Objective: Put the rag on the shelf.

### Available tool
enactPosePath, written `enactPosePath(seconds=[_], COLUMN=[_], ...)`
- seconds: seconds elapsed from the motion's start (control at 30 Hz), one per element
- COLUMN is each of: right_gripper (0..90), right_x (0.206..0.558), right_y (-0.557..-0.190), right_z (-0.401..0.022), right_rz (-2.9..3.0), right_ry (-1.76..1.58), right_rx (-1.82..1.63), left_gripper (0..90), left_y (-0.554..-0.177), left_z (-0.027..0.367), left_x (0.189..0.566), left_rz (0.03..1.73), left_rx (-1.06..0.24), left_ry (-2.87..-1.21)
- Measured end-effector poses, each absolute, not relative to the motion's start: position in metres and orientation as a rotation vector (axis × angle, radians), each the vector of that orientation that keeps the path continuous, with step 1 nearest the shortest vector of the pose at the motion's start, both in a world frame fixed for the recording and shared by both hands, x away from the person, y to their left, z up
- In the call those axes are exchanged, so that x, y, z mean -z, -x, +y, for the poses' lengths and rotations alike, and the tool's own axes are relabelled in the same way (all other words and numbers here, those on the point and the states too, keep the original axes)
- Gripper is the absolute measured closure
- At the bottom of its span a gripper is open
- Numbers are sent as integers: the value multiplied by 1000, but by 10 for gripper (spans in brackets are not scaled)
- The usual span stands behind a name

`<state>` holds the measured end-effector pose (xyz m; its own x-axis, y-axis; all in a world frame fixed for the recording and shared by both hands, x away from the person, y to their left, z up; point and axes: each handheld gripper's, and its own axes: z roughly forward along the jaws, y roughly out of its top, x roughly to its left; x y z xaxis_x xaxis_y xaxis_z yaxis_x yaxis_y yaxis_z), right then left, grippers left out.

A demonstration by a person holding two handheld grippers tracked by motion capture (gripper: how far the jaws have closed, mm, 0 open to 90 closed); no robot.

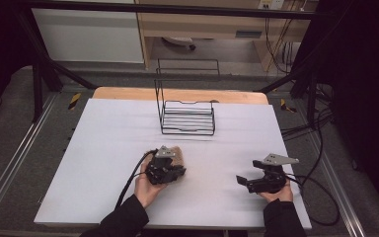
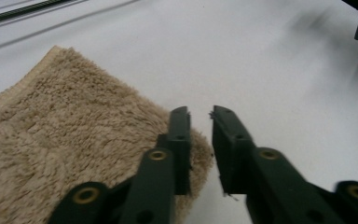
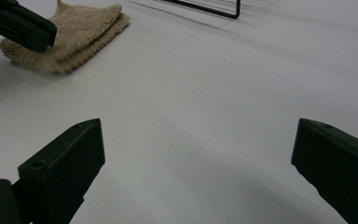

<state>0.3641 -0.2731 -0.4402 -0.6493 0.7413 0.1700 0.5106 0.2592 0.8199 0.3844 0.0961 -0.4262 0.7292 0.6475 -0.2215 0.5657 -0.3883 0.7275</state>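
- My left gripper sits at the towel's right corner, jaws a narrow gap apart with nothing pinched; the pile lies just beside and under the left jaw.
- The towel lies folded on the white table, near-centre, just far of my left hand; the wire rack stands well apart at the far side.
- My right gripper rests at the near right with jaws wide open, holding nothing, well apart from the towel.
- To do this step well, I judge I should slide one jaw under the folded edge and the other on top, catching every layer before closing.
- Keep the jaws low and level so the fold does not spring open.
- From the high view, my left gripper covers the near part of the towel, so its full outline is hidden.
- I cannot count the layers; the right gripper view hints at two or more.
- The left gripper view cuts the towel off at its left and bottom.
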Motion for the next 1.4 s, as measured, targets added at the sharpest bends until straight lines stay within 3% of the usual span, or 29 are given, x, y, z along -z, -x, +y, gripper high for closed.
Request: enactPosePath(seconds=[0.23,0.43,0.57,0.93,1.23,1.4], right_gripper=[34,41,51,120,231,340], right_x=[440,440,439,432,431,433], right_y=[-364,-363,-363,-362,-360,-357], right_z=[-272,-269,-262,-221,-176,-154], right_rz=[2275,2277,2274,2282,2349,2367], right_ry=[-1180,-1204,-1206,-1158,-1112,-1087], right_rx=[-1346,-1345,-1348,-1352,-1383,-1388], left_gripper=[540,456,451,634,798,837], left_y=[-374,-360,-350,-352,-352,-351], left_z=[137,178,193,186,185,184], left_x=[409,416,427,441,445,445], left_rz=[939,1024,1065,1068,1064,1053], left_rx=[-222,-284,-245,-221,-197,-201], left_ry=[-2092,-2121,-2127,-2149,-2170,-2167])
